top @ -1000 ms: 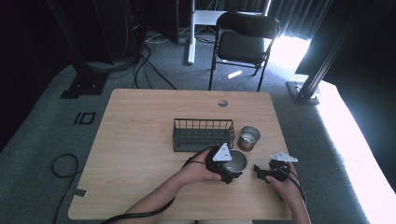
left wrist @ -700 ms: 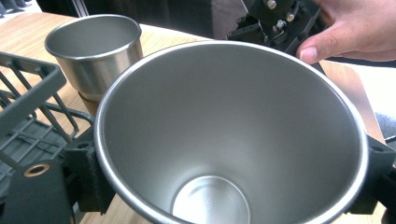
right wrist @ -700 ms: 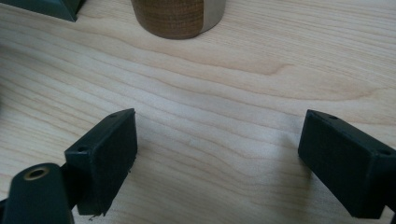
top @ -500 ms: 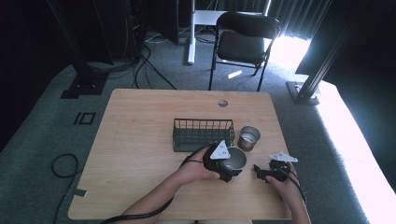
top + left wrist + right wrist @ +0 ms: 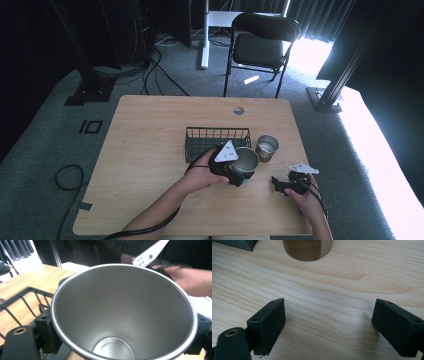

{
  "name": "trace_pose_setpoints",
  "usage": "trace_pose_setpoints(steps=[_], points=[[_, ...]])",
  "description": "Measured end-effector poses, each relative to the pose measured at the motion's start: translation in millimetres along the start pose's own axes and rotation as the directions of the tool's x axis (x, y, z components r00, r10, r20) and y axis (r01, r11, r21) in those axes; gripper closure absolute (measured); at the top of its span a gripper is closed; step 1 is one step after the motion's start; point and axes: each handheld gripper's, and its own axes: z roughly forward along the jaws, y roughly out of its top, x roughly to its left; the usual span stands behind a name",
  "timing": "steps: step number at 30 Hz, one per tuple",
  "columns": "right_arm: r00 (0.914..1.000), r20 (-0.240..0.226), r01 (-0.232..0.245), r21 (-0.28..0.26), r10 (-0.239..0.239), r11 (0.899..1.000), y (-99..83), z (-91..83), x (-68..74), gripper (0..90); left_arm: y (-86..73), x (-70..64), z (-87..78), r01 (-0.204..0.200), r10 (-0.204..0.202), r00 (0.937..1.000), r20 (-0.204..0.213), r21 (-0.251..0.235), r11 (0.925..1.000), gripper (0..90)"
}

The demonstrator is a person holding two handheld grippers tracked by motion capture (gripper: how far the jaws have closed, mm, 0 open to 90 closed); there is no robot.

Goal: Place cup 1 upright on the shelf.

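A large steel cup (image 5: pixel 246 159) is held off the table just in front of the black wire basket (image 5: pixel 217 141). My left gripper (image 5: pixel 239 174) is shut on it. In the left gripper view the cup (image 5: pixel 120 315) has its mouth toward the camera, clamped between the two jaws of the gripper (image 5: pixel 123 333). A smaller metal cup (image 5: pixel 266 146) with a brown band stands right of the basket. My right gripper (image 5: pixel 281 185) rests low at the table's front right, open, with bare wood between its jaws (image 5: pixel 329 325); the small cup's base (image 5: pixel 307 248) is ahead of it.
The basket's wire rim (image 5: pixel 25 297) lies close on the left of the held cup. The person's other hand (image 5: pixel 190 282) shows behind the cup. A round cable hole (image 5: pixel 239 110) sits near the table's far edge. A black chair (image 5: pixel 262 47) stands beyond the table.
My left gripper has carried the steel cup a little away from the person and to the left, toward the basket. The right gripper has stayed where it was.
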Motion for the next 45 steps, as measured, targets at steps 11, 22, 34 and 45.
trace_pose_setpoints(steps=[11,22,34,45], points=[[1.0000,0.000,-0.001,0.001,0.001,1.000,0.0,0.0,0.1,11.4,19.5,24.9,-28.6,0.031,-0.040,0.9938,-0.104,-0.083,0.9961,14.0],[1.0000,0.000,-0.001,0.001,0.001,1.000,0.0,0.0,0.1,11.4,32.8,45.6,-48.7,0.024,-0.049,0.9742,-0.220,-0.114,0.9931,14.0],[1.0000,0.000,-0.001,0.001,0.001,1.000,0.0,0.0,0.1,11.4,32.1,73.2,-60.1,0.061,-0.115,0.9293,-0.351,-0.162,0.9849,14.0],[1.0000,0.000,-0.001,0.000,0.001,1.000,0.0,0.0,0.0,11.4,10.2,97.8,-63.1,0.121,-0.185,0.8818,-0.434,-0.171,0.9777,14.0]])
